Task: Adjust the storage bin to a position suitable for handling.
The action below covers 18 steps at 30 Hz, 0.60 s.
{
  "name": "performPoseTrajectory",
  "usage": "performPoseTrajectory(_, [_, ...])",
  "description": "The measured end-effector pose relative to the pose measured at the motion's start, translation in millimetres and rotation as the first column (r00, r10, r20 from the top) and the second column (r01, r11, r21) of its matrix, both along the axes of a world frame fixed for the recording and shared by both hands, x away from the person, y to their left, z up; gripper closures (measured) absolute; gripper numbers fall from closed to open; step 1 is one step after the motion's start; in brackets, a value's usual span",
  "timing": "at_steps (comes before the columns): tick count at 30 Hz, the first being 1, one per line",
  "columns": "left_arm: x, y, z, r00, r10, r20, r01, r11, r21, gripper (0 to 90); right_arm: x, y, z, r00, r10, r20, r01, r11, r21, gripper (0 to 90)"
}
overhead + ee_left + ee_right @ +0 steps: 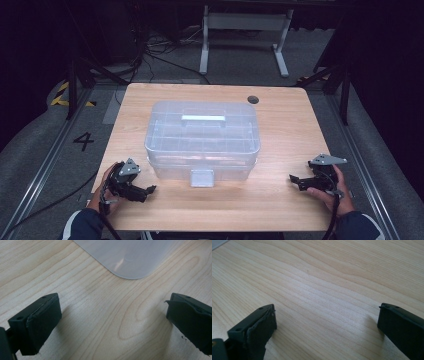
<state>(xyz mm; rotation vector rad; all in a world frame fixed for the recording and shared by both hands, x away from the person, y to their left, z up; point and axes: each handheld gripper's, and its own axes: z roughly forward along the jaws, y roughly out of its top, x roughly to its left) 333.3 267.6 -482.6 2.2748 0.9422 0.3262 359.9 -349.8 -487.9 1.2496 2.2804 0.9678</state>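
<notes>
A clear plastic storage box point(202, 137) with a lid, a handle on top and a front latch point(202, 177) stands in the middle of the wooden table point(280, 200). My left gripper point(148, 192) rests on the table near its front left, beside the box's front left corner, held by a hand. Its jaws stand wide apart over bare wood point(112, 315), and the rounded latch tab point(127, 257) lies ahead of them. My right gripper point(295, 181) rests at the front right, pointing left toward the box. It is open too, with only wood grain between its jaws point(325, 315).
A small dark round mark point(253, 99) sits near the table's back right corner. Beyond the table are a white desk frame point(245, 30), floor cables point(150, 55) and dark stand legs. A floor marking "4" point(83, 141) lies to the left.
</notes>
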Motion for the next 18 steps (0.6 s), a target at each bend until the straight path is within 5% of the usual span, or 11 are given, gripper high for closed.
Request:
performPoseTrajectory(9, [-2.6,2.6,0.0,0.999,0.042,0.013,-0.042,0.9991,0.002,0.9,-0.1,-0.2,0.0,1.0,-0.001,0.0,0.001,1.0,-0.002,2.3])
performPoseTrajectory(18, [0.3,7.8,0.2,1.0,-0.001,0.006,0.001,1.0,0.003,0.7,-0.1,-1.2,0.2,1.0,0.005,-0.001,-0.005,1.0,-0.005,2.6])
